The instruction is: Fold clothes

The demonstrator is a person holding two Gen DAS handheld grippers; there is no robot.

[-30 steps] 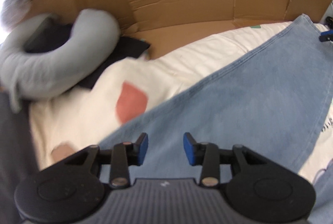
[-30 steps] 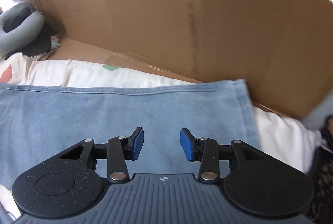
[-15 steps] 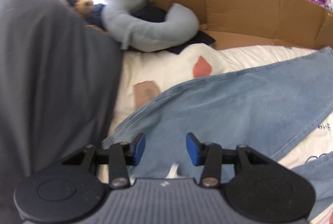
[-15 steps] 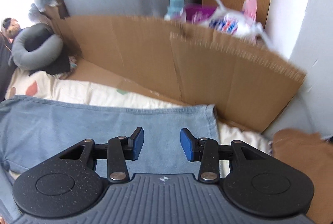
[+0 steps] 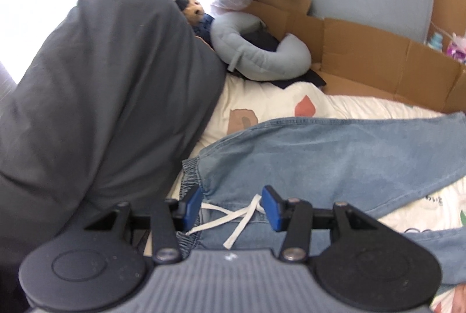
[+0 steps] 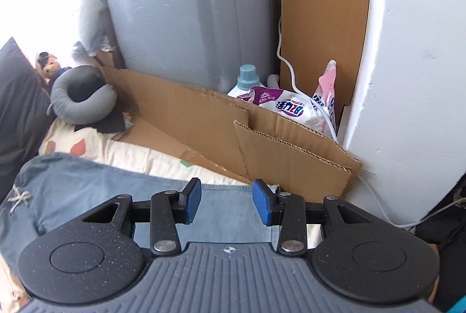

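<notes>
Light blue denim trousers (image 5: 335,155) lie spread on a cream patterned bedsheet (image 5: 268,100). My left gripper (image 5: 231,206) is open above the elastic waistband, with the white drawstring (image 5: 238,221) between its fingers. My right gripper (image 6: 227,203) is open above the leg end of the trousers (image 6: 96,190), close to the hem edge. Neither gripper holds cloth.
A dark grey pillow (image 5: 102,97) rises at the left. A grey neck pillow (image 5: 259,59) lies at the bed's far corner. Cardboard sheets (image 6: 233,138) line the far side, with detergent bags (image 6: 288,106) behind them and a white wall (image 6: 407,80) at the right.
Both grippers have pulled back and tilted up. The left one moved from the trouser leg to the waistband and drawstring. The right one moved to the hem, showing more of the room.
</notes>
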